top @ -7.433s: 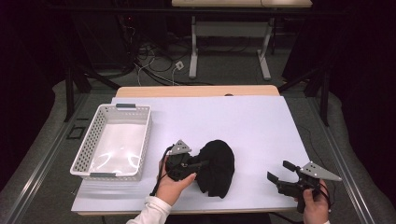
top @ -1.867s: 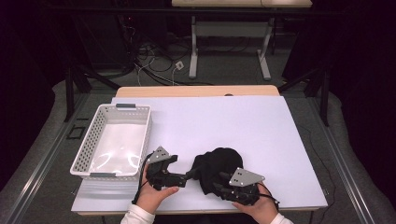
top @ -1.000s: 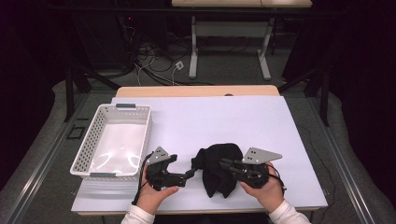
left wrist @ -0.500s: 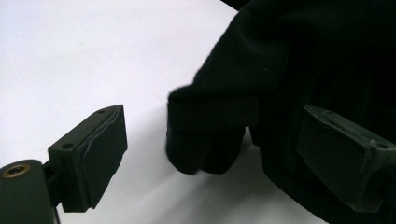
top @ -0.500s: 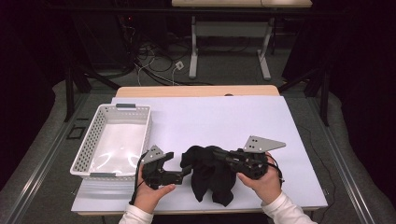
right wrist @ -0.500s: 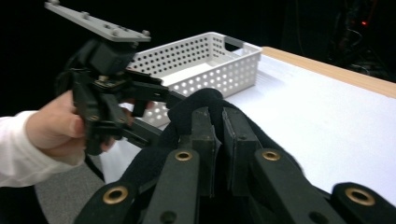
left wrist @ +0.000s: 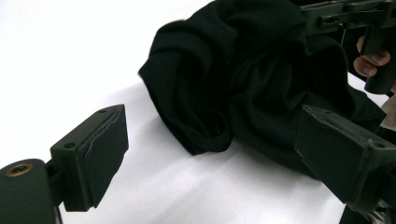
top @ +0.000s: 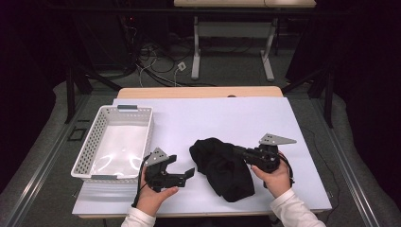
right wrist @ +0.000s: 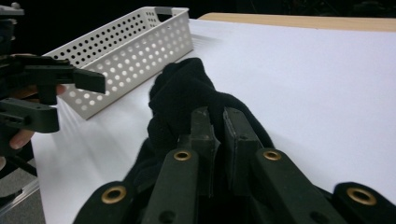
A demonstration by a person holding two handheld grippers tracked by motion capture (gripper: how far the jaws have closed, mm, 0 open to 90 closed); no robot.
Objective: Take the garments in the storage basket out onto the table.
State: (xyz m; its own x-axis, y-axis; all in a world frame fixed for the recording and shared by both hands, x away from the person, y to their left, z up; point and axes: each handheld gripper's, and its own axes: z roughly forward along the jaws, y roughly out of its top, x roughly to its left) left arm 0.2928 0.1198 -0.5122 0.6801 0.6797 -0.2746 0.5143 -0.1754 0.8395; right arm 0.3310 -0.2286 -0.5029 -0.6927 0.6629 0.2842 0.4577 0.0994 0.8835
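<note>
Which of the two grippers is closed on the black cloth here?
The right gripper: its fingers pinch the crumpled black cloth, while the left gripper is open beside it.

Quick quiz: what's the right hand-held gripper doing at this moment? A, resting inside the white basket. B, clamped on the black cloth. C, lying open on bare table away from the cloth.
B: in the right gripper view the right hand-held gripper has its jaws pinched together on a fold of the black cloth.
</note>
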